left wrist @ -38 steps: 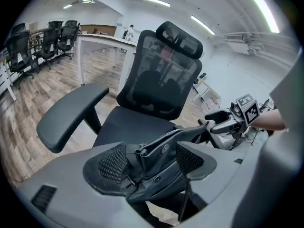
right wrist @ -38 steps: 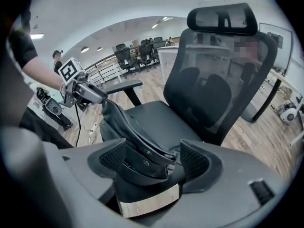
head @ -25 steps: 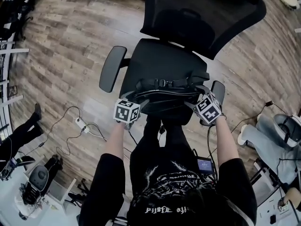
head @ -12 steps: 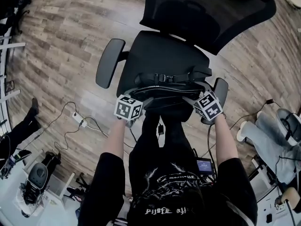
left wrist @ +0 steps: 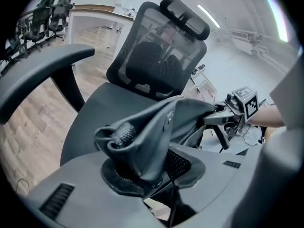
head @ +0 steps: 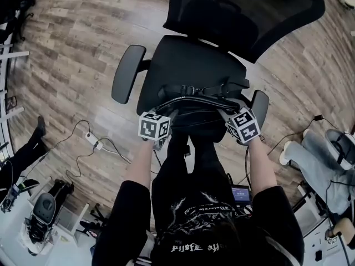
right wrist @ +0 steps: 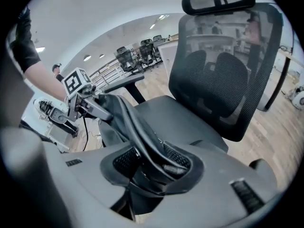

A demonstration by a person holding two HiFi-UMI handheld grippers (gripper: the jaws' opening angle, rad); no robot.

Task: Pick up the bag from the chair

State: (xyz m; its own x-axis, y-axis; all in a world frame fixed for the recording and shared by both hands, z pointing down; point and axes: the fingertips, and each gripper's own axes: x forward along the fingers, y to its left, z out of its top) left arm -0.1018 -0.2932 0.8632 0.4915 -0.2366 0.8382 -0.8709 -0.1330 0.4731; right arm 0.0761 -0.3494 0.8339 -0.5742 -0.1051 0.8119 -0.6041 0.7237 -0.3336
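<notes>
Both left tongs [head: 168, 114], right tongs [head: 228, 111] just clamped bag [head: 197, 108].

No legible text; only unreadable ornate lettering [head: 191, 248] on the black shirt [head: 133, 215].

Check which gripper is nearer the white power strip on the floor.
Left. The left gripper sits right of the power strip in the head view; the right gripper is farther, across the chair. Both jaws have just closed on the bag.

Cut by top edge (head view): backrest top of black mesh-backed office chair [head: 188, 65]. Ends of black soft fabric bag [head: 197, 112] buried between jaws.
</notes>
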